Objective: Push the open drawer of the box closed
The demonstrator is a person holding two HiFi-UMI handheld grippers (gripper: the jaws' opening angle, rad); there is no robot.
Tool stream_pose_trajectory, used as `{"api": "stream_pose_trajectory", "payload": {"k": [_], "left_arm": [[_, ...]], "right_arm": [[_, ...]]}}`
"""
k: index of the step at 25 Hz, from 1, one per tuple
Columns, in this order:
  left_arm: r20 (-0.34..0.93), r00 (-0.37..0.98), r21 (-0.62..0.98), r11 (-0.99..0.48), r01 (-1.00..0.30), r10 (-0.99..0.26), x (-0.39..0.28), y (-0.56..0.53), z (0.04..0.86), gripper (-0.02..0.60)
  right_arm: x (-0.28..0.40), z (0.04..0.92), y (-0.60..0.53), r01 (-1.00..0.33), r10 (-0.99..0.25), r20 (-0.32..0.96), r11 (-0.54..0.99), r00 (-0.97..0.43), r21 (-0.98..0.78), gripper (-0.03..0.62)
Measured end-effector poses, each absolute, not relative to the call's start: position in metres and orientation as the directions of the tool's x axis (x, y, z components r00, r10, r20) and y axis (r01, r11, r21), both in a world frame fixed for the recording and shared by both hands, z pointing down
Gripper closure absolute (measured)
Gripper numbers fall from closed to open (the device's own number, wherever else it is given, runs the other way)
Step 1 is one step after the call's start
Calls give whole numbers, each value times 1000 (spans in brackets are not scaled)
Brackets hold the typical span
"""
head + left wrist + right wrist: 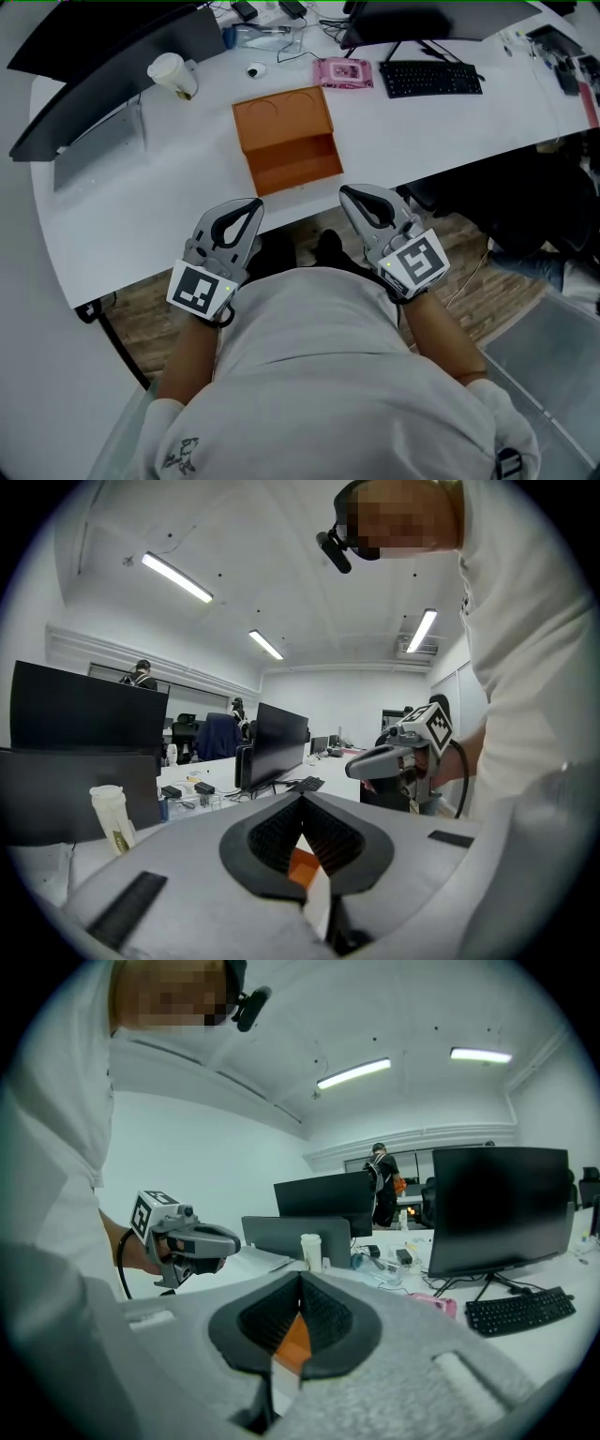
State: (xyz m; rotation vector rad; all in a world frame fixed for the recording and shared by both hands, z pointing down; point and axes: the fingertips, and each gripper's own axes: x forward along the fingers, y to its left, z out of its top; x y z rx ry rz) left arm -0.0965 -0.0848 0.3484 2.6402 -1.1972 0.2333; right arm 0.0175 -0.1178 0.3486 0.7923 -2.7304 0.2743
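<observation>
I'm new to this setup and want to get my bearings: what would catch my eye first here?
The orange box stands out on the white desk, its drawer pulled open toward the person. Just short of the desk's near edge, the left hand-held gripper and the right hand-held gripper are held side by side, both with jaws together and empty.

The rectangular orange box (281, 120) and its open drawer (298, 169) are one flat orange, bright against the curved white tabletop (141, 216). The left tongs (254, 203) and right tongs (346, 192) are pale grey with black ribbed pads, each bearing a black-and-white square marker. The flat plastic packet (343, 72) is pink, the computer keyboard (431, 79) black.
</observation>
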Motion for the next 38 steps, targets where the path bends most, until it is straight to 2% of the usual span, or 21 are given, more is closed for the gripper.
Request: {"api": "stream_pose_trajectory", "payload": {"k": [8,15,38], "left_arm": [[245,743,186,-722,-666,-623,-117,-89,367,583],[275,775,207,-752,-625,-568,-120,-95,394,583],[399,762,214,-756,-619,-511,-114,-109,497,583]], "right_arm": [[-5,362,-116,-627,-567,349,775,-746,-83,592],[6,384,-123,-685,-607,387,722,-694,-96,592],[-6,526,-124,-689,-484,537,665,-691,-287,591]]}}
